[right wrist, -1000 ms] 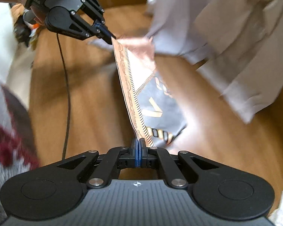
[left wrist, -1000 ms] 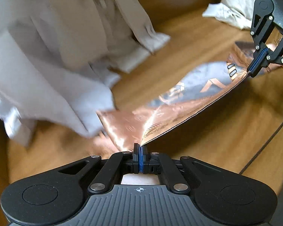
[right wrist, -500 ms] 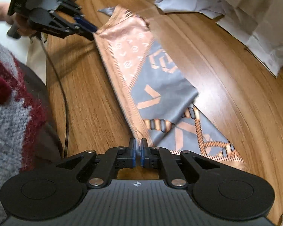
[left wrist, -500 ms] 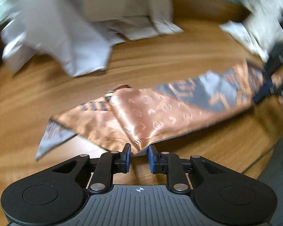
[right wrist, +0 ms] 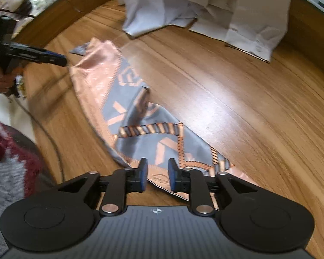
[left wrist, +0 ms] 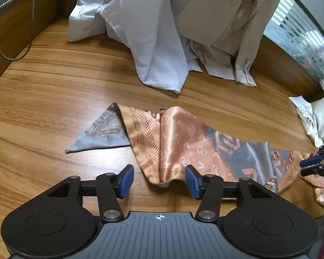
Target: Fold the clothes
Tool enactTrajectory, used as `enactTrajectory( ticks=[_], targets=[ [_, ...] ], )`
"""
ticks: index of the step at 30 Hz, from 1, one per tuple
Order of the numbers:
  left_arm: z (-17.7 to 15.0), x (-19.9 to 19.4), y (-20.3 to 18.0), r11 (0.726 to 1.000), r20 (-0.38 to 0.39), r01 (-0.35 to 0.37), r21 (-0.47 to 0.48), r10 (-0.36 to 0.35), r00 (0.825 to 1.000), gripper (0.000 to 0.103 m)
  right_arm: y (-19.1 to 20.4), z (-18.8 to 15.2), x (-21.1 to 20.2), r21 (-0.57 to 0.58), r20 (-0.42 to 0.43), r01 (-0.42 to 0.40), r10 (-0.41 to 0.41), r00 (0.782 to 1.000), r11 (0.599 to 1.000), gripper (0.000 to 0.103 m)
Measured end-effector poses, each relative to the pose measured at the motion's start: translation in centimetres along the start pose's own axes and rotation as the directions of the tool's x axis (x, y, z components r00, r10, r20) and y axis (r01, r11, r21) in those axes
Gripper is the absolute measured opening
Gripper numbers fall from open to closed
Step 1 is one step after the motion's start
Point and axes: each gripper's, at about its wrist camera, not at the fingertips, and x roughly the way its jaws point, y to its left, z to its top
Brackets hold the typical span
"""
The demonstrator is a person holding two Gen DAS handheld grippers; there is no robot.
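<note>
A copper and grey patterned silk scarf (left wrist: pixel 183 138) lies folded in a long band on the wooden table (left wrist: pixel 54 86); it also shows in the right wrist view (right wrist: pixel 140 116). My left gripper (left wrist: pixel 159 180) is open, its jaws wide apart at the scarf's near folded edge, holding nothing. My right gripper (right wrist: pixel 155 173) is open with a narrower gap, just over the scarf's other end. The right gripper also shows at the right edge of the left wrist view (left wrist: pixel 313 166); the left gripper appears at the left of the right wrist view (right wrist: pixel 62 59).
A heap of pale grey and beige shirts (left wrist: pixel 183 32) lies at the back of the table, also in the right wrist view (right wrist: pixel 216 4). More white cloth (left wrist: pixel 319 116) lies at the far right. A cable (left wrist: pixel 13 54) hangs at the left edge. A red-grey knitted sleeve (right wrist: pixel 8 155) is near.
Both grippers held the scarf stretched in the air, lowered it onto the table, then opened and let go. The scarf now lies flat; the left jaws have opened wider.
</note>
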Motion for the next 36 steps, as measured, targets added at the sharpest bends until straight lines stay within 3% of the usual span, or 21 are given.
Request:
enactTrajectory(
  ticks=[5,8,16,20,29,30,32,33,36],
  targets=[
    [-0.7,-0.3,0.8,0.997,0.007,-0.070,-0.010,0.071,0.997,0.069,-0.1,-0.2,1.3,0.037,-0.023,0.070,-0.069,0.997,0.997,0.033],
    [-0.5,-0.1,1.6,0.993,0.018,-0.109,-0.046,0.110,0.994,0.070,-0.1,-0.2,2.1,0.053,-0.021,0.114,-0.113,0.993,0.992,0.043],
    [1.6,1.7,2.6,0.982,0.063,-0.141,-0.127,0.150,0.987,0.068,-0.5,0.9,3.4,0.049,-0.014,0.176,-0.176,0.984,0.983,0.044],
    [2.8,2.9,3.2,0.974,0.073,-0.121,-0.191,0.137,0.988,0.056,-0.8,1.1,3.6,0.049,-0.017,0.182,-0.181,0.983,0.982,0.044],
    [4.7,5.3,4.6,0.931,0.102,-0.029,-0.364,0.071,0.992,0.044,-1.0,0.9,3.7,0.062,-0.025,0.189,-0.187,0.982,0.980,0.044],
    [5.0,5.5,4.7,0.926,0.103,-0.021,-0.376,0.064,0.993,0.041,-1.1,0.9,3.7,0.066,-0.026,0.190,-0.188,0.982,0.980,0.044],
    [5.4,5.8,4.7,0.918,0.103,-0.008,-0.397,0.054,0.993,0.022,-1.2,0.7,3.7,0.072,-0.028,0.194,-0.192,0.981,0.978,0.044],
    [5.6,6.0,4.7,0.916,0.098,-0.005,-0.402,0.048,0.994,0.018,-1.2,0.7,3.7,0.075,-0.028,0.195,-0.193,0.981,0.978,0.044],
    [6.0,6.3,4.2,0.918,0.095,0.002,-0.398,0.038,0.995,0.014,-1.3,0.6,3.7,0.079,-0.030,0.199,-0.198,0.980,0.977,0.044]
  ],
)
